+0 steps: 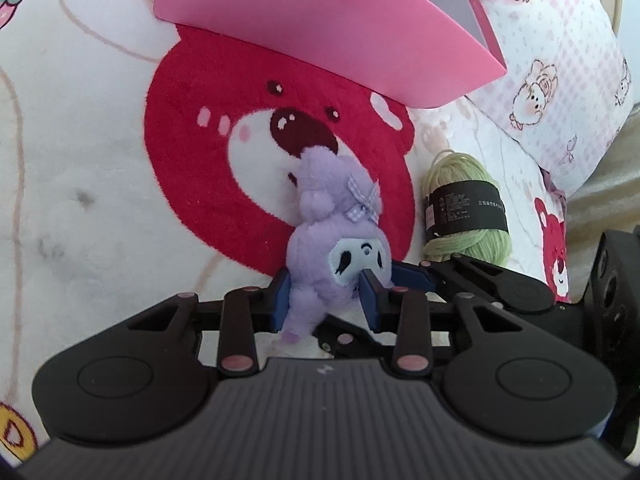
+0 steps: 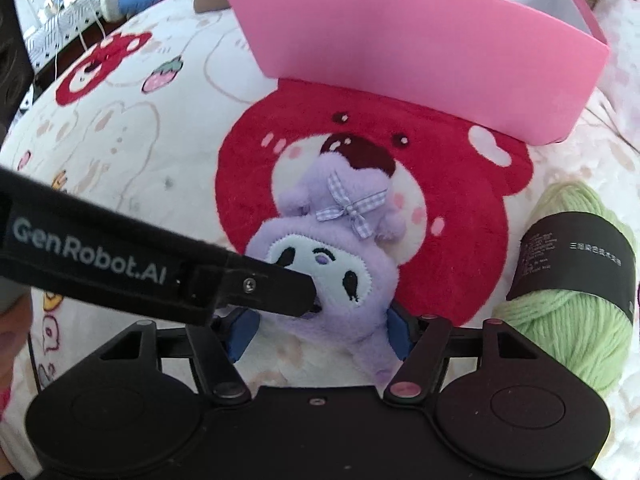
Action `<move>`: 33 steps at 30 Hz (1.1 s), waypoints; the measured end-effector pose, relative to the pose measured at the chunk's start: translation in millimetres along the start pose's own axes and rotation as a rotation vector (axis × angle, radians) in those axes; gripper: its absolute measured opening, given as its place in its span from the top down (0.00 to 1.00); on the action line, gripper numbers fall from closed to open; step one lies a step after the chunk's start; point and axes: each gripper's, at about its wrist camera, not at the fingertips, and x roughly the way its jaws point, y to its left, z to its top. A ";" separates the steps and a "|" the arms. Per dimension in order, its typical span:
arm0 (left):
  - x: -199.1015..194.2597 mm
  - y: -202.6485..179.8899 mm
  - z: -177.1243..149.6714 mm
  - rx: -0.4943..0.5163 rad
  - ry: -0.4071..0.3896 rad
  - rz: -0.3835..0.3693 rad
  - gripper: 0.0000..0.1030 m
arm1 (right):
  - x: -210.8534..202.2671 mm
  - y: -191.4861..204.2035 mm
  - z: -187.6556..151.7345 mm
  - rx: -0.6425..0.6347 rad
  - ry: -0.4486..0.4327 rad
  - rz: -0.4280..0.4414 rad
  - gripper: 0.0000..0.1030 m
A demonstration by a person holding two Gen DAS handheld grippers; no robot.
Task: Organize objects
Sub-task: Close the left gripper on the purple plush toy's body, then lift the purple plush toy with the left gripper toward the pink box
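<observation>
The purple plush toy (image 1: 338,256) is pinched by the left gripper (image 1: 329,300) over the bear-print blanket (image 1: 80,160); the right gripper (image 2: 320,332) is spread around it, below the pink box (image 2: 420,60).

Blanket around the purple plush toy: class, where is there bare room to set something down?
Free: white fleece blanket left of the red bear print. Crowded: pink box behind, green yarn ball right, purple plush toy centre.
</observation>
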 end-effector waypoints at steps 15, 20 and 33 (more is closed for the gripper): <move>-22.0 -10.5 -11.5 0.049 0.015 0.000 0.66 | -23.6 20.9 -8.9 0.014 -0.036 -0.050 0.35; -36.0 -17.3 -14.7 0.080 0.006 0.003 0.66 | -35.6 28.9 -7.7 0.006 -0.040 -0.063 0.34; -81.5 -34.2 -22.6 0.139 -0.014 -0.015 0.66 | -77.5 44.5 -4.2 0.015 -0.065 -0.030 0.33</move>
